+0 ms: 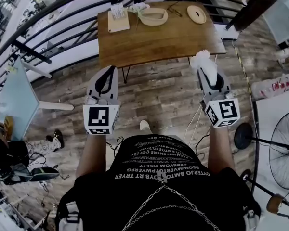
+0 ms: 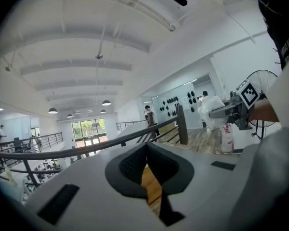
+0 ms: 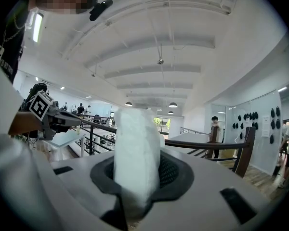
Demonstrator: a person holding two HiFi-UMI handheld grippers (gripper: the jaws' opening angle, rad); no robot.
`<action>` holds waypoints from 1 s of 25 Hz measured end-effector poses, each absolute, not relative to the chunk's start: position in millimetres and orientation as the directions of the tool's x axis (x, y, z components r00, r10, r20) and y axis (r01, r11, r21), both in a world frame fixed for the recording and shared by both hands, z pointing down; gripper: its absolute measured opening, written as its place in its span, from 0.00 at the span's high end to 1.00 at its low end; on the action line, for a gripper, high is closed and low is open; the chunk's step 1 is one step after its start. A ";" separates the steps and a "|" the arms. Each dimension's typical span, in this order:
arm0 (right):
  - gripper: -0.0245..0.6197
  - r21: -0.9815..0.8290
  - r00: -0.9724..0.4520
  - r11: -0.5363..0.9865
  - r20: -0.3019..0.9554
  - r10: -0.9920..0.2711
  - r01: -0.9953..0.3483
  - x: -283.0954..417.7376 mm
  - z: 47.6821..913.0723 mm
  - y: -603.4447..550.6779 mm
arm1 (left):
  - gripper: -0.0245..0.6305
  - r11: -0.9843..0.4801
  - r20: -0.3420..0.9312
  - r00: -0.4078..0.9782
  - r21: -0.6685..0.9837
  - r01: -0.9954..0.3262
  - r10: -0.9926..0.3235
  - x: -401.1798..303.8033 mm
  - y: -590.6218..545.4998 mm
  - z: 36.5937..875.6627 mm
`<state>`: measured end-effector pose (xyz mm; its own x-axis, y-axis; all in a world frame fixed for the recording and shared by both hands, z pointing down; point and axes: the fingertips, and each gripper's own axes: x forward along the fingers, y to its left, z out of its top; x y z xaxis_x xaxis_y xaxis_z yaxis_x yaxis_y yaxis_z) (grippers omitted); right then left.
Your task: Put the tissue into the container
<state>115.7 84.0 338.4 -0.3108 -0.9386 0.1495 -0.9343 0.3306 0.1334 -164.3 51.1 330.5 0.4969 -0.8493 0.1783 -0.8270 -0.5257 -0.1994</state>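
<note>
Right tongs (image 1: pixel 206 71) tight around tissue (image 3: pixel 136 148)

1. Open wood floor (image 1: pixel 156 97) lies on the near side of the brown table (image 1: pixel 154 47).
2. The near half of the table top is bare.
3. At its far edge sit a flat pad (image 1: pixel 118 21), a white container (image 1: pixel 153 16) and a round disc (image 1: pixel 196 14).
4. A dark railing (image 1: pixel 62 35) stands just behind the table.
5. A fan (image 1: pixel 286 150) stands at the right and a glass table (image 1: pixel 14 100) at the left.

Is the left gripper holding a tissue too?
No, the left gripper's jaws are together with nothing between them; only the right gripper holds the tissue.
</note>
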 end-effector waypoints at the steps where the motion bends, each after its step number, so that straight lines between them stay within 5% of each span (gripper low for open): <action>1: 0.78 0.137 -0.310 0.330 0.148 -0.939 -0.934 112.5 336.3 80.9 | 0.93 -0.528 0.175 0.500 -0.198 -0.826 -0.848 -167.2 47.0 329.9; 25: 0.78 0.120 -0.306 0.323 0.137 -0.942 -0.939 87.2 332.0 55.6 | 0.93 -0.552 0.179 0.524 -0.197 -0.810 -0.833 -187.2 15.6 337.2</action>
<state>87.2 55.6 332.0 -0.3065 -0.9419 0.1374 -0.9387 0.3230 0.1203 -187.2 15.6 337.2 0.5236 -0.8329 0.1791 -0.8103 -0.5518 -0.1972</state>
